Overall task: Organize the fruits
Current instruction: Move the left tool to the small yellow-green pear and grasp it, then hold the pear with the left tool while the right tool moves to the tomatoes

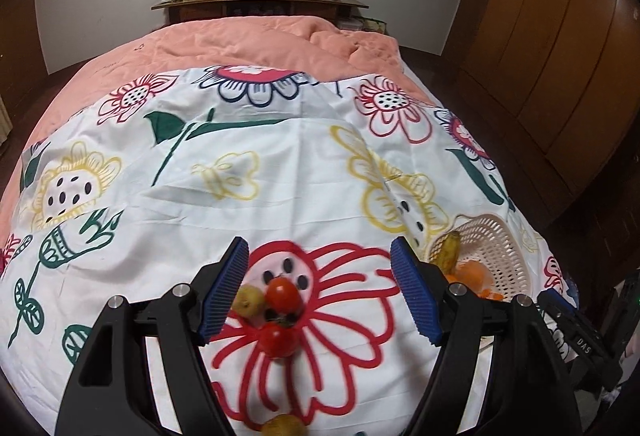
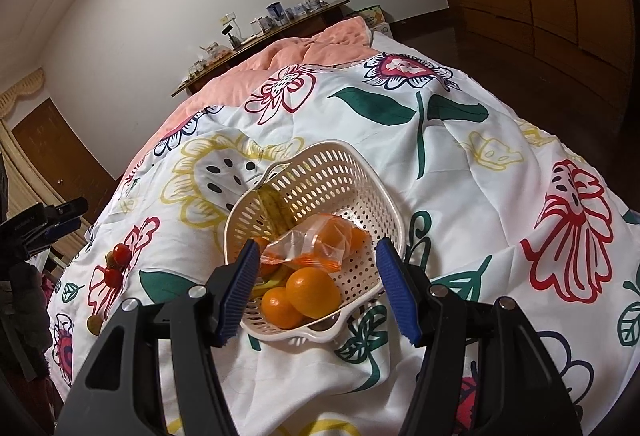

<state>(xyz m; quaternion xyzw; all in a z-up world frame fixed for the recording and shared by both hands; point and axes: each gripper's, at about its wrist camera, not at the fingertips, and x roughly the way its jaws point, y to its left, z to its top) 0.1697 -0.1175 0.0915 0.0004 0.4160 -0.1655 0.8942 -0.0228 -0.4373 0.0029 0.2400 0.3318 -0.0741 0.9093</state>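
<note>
My left gripper (image 1: 320,292) is open and empty, hovering over two red tomatoes (image 1: 284,294) (image 1: 279,340) on the flowered sheet, with a small yellow-green fruit (image 1: 249,300) beside its left finger and another (image 1: 283,426) at the bottom edge. The white perforated basket (image 1: 496,244) lies to its right. My right gripper (image 2: 318,288) is open and empty, just above the basket (image 2: 360,191), which holds oranges (image 2: 313,292), a bagged orange (image 2: 324,240) and a banana (image 2: 276,211). The tomatoes (image 2: 121,254) also show at left in the right wrist view.
The flowered sheet (image 1: 280,175) covers a bed with a pink quilt (image 1: 260,39). A cluttered wooden shelf (image 1: 260,1) stands behind the bed. Wooden wardrobes (image 1: 560,35) line the right side. The left gripper's body (image 2: 44,224) shows at the left edge of the right wrist view.
</note>
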